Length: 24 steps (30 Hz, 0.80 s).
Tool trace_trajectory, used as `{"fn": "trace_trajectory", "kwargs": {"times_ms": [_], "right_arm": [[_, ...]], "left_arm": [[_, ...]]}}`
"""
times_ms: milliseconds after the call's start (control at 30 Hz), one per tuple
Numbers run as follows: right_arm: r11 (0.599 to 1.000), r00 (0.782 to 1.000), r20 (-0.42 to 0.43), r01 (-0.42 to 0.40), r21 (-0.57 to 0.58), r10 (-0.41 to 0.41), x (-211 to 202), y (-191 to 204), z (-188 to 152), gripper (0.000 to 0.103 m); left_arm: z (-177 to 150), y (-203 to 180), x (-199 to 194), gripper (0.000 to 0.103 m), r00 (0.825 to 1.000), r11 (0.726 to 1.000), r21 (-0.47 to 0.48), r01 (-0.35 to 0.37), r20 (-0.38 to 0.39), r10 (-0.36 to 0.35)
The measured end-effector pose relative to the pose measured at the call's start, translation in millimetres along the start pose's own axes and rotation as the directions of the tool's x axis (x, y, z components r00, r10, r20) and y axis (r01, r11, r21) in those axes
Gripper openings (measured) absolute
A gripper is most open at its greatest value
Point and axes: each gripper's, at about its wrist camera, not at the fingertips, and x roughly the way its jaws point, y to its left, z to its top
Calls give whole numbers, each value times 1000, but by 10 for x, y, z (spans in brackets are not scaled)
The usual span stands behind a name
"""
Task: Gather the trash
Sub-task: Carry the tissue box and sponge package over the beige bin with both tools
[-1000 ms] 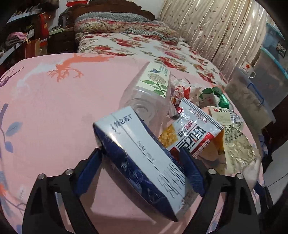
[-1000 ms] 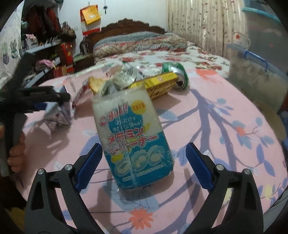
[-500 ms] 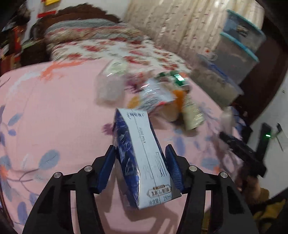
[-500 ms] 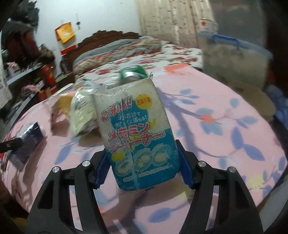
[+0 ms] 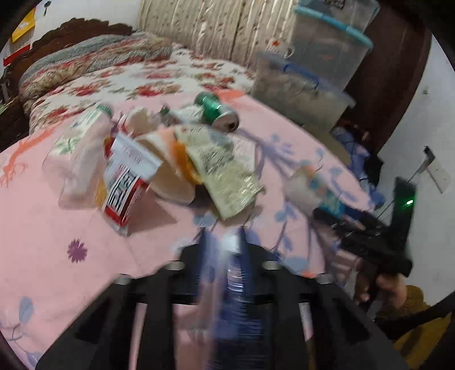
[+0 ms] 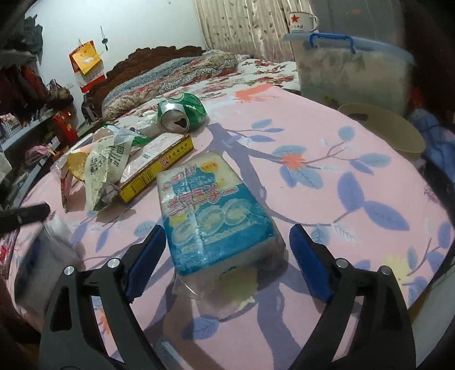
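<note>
My left gripper (image 5: 221, 242) has its jaws close together around a blurred blue and white shape, the milk carton (image 5: 236, 284), seen end on over the pink tablecloth (image 5: 57, 227). My right gripper (image 6: 227, 253) is open, its jaws apart on either side of the blue and white sponge packet (image 6: 210, 210), which lies flat on the cloth. A trash pile lies beyond: a crushed green can (image 6: 182, 112), a yellow box (image 6: 159, 159), crumpled wrappers (image 6: 105, 162), a red and white packet (image 5: 125, 182).
Stacked plastic storage bins (image 6: 349, 74) stand at the table's far right, with an enamel mug (image 6: 301, 21) on top. A tan round container (image 6: 381, 131) sits by the right edge. A flowered bed (image 5: 128, 79) lies behind the table.
My right gripper has opened and the sponge packet now lies flat on the cloth. My left gripper has swung right with the milk carton, which is now motion-blurred.
</note>
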Motion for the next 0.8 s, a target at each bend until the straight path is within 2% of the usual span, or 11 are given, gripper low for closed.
{"fn": "trace_trajectory", "kwargs": {"times_ms": [33,67,200,367,433,467,500,533,567,600,800], "right_arm": [[1000,1000,4,-2,-3,2,8,1,9,90],[1000,1000,6,-4,-8,4,15,7,7,91],[1000,1000,15,-2,-23,2,48,32,25,92],[1000,1000,19,-11,-17,11,42,29,29,92],[1000,1000,19,-9,-26,10,34,28,21,93],[999,1000,19,-4,-37,4,34,22,11,93],[999,1000,18,-1,-44,2,31,22,5,93],[999,1000,18,1,-53,0,30,20,0,93],[998,1000,18,2,-63,-1,28,20,-6,88],[997,1000,22,10,-80,-8,17,25,-13,67],[999,996,84,35,-14,-34,-101,-229,56,67]], "left_arm": [[-28,22,8,76,999,999,-6,-38,-12,38],[-62,45,-14,83,999,998,-18,-52,-12,52],[-126,103,-109,91,998,1000,-30,-7,-55,5],[-227,-55,-157,91,989,998,44,46,-144,-39],[-291,-162,-70,87,981,994,103,41,-193,-21],[-318,-192,-15,80,977,992,120,42,-214,-15],[-366,-220,55,52,968,989,137,58,-250,-22],[-397,-248,120,49,959,986,146,80,-283,-36],[-413,-280,141,48,961,984,166,66,-278,-18],[-404,-300,153,48,961,982,176,66,-277,-15],[-59,-581,249,48,967,968,197,156,-232,-109]]}}
